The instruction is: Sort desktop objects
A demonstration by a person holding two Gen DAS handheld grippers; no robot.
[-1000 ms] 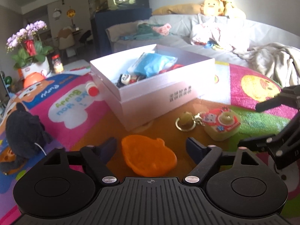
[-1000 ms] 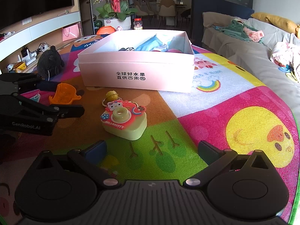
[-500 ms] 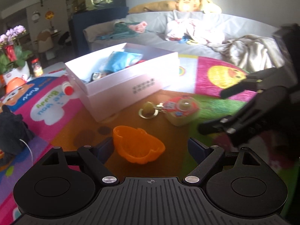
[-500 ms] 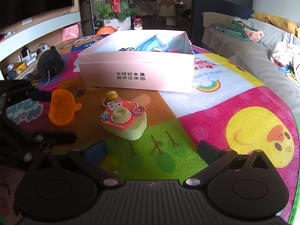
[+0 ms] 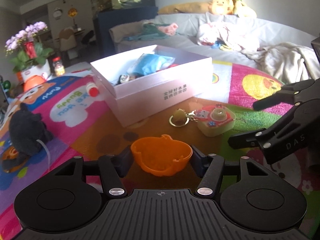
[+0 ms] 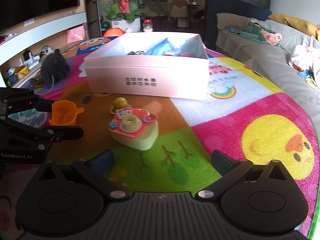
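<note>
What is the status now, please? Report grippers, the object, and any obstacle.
Left gripper closing around orange cup. Right gripper open, empty. Toy camera lies before pink box, path clear.

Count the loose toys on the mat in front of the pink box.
2: orange cup between the closing left gripper's pads; toy camera with keychain ahead of the right gripper. None seems hidden.

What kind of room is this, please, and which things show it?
Most likely a home living room: a grey sofa strewn with clothes and an orange plush toy, a dark wall-mounted television, and a colourful cartoon play mat holding toys.
</note>
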